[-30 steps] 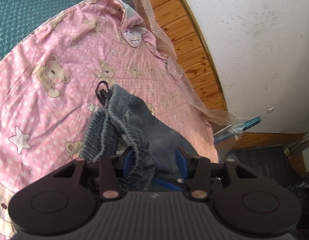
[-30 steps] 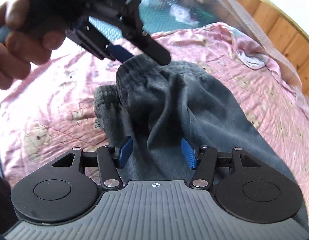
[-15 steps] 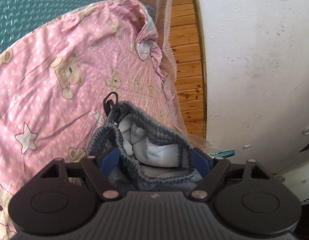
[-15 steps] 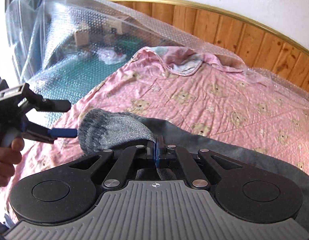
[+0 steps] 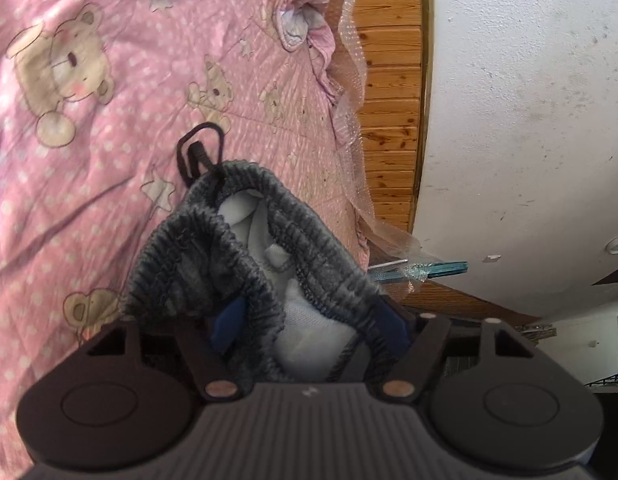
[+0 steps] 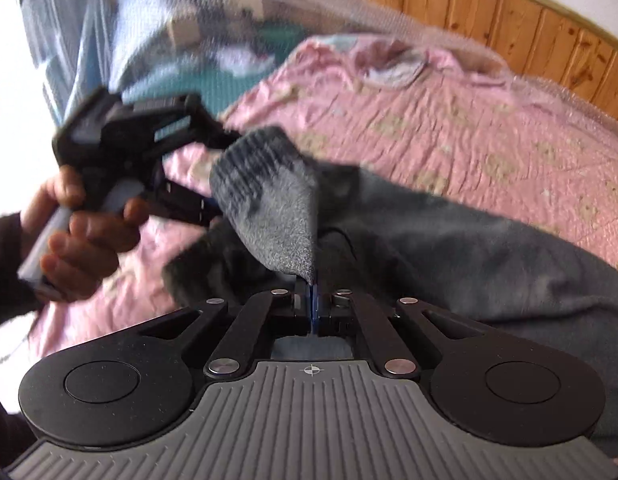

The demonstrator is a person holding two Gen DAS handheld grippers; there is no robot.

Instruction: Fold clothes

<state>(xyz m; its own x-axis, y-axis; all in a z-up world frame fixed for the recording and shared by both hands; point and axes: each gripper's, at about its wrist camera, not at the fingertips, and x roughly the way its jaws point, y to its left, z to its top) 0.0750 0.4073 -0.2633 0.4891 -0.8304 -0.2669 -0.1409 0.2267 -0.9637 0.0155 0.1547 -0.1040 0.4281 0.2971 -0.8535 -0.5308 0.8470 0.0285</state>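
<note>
The grey sweatpants (image 6: 449, 240) are lying across the pink bear-print quilt (image 6: 429, 120), their long axis running in the right wrist view from the ribbed waistband (image 6: 261, 168) at centre left out toward the lower right edge, where the legs are spreading flat. The waistband end is being lifted off the quilt and is pointing up and toward the left gripper (image 6: 213, 176).

The right gripper (image 6: 312, 300) is pinching the fabric just below the waistband: its jaws are standing fully together with a fold of grey cloth rising from between them.

In the left wrist view the left gripper (image 5: 309, 320) is standing wide with its jaws closing, and the open waistband (image 5: 269, 232) is sitting between the blue pads (image 5: 229, 320), its pale lining showing inside; whether the pads are pressing on the cloth cannot be told. A black drawstring loop (image 5: 197, 148) is hanging out of the far rim onto the quilt.

The left hand (image 6: 77, 232) is gripping its tool's handle, blurred. Behind the bed, wood panelling (image 5: 393, 100) is running below a white wall (image 5: 529, 120)
</note>
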